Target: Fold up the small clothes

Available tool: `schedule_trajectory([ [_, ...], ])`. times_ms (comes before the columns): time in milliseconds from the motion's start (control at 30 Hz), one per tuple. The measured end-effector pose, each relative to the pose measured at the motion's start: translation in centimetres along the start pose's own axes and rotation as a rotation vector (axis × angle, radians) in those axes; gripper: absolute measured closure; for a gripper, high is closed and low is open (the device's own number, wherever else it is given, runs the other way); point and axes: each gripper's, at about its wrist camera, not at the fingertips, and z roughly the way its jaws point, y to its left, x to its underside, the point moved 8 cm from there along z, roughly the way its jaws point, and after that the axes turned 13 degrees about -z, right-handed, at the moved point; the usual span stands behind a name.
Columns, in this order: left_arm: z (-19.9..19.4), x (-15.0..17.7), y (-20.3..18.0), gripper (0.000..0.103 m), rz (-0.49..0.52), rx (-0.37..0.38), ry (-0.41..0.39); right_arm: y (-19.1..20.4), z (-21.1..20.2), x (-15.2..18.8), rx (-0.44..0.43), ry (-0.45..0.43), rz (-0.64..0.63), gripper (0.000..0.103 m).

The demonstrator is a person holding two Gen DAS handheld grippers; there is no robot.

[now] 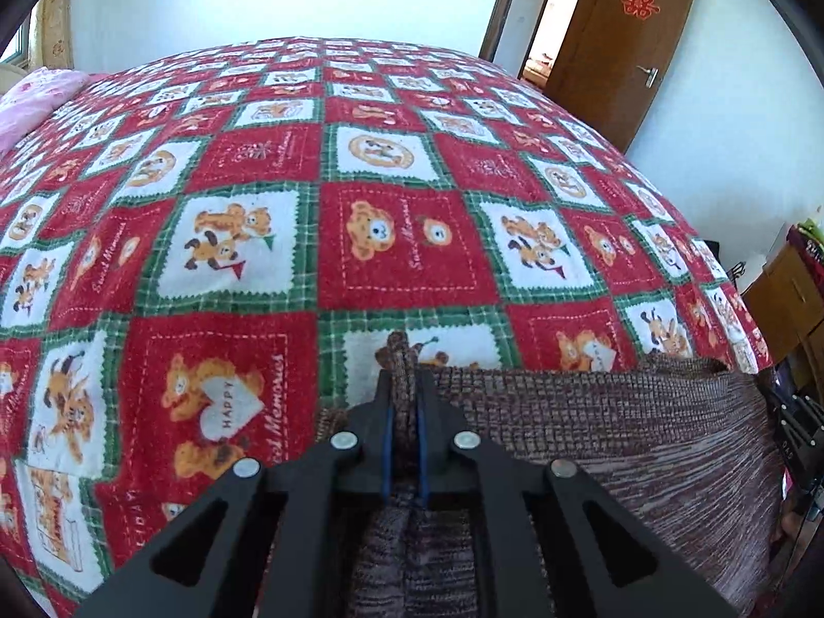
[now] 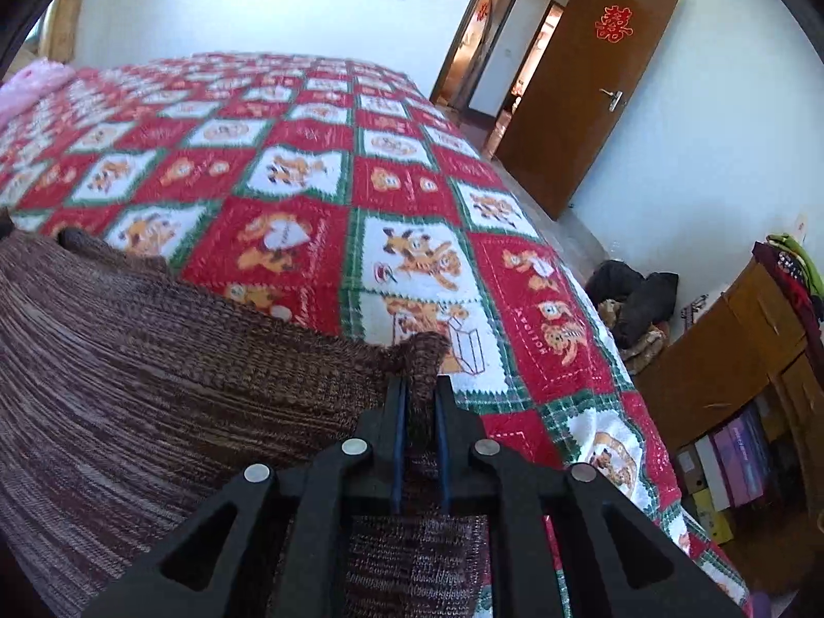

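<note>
A brown knitted garment is held stretched above the bed's near edge. My left gripper is shut on its left corner, with a tuft of knit sticking up between the fingers. My right gripper is shut on the other corner of the same garment, which spreads out to the left in the right wrist view. The garment hangs between the two grippers over the red, white and green bear-print bedspread.
The bedspread covers a large bed. A pink pillow lies at the far left. A brown door stands open at the back right. A wooden cabinet and dark clothes on the floor are at the right.
</note>
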Motion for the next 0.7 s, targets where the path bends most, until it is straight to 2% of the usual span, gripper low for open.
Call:
schedule_trajectory([
  [67,-1.2,0.1,0.1,0.087,0.001,0.001,0.015,-0.8,-1.5,-0.1,-0.026,-0.038,0.053,0.093],
  [167,-4.2,0.7,0.2,0.075,0.034,0.009,-0.021,-4.5,-6.8,0.4,-0.024,-0.156,0.247,0.093],
  [233,-6.8,2.0,0.0,0.059,0.098,-0.031,-0.066,-6.5,-10.1,1.7,-0.01,-0.179,0.314,0.093],
  [300,-8.5,3.7,-0.8,0.057,0.14,-0.023,-0.085,-6.8,-12.4,3.9,-0.032,-0.145,0.331,0.092],
  [400,-10.6,7.6,-2.2,0.056,0.2,0.039,-0.055,-3.9,-13.9,6.9,-0.157,-0.076,0.304,0.092],
  [500,-11.6,11.1,-3.8,0.054,0.237,0.069,-0.039,0.0,-15.1,9.8,-0.231,-0.036,0.258,0.092],
  [600,-11.7,13.8,-4.1,0.046,0.219,0.074,-0.017,2.9,-14.4,12.3,-0.284,0.028,0.254,0.092],
  [667,-11.2,15.4,-3.6,0.046,0.215,0.043,0.007,4.5,-13.0,15.3,-0.318,0.153,0.275,0.092],
  [700,-11.0,16.1,-3.1,0.046,0.21,0.03,0.016,4.6,-13.3,16.0,-0.317,0.123,0.292,0.092],
])
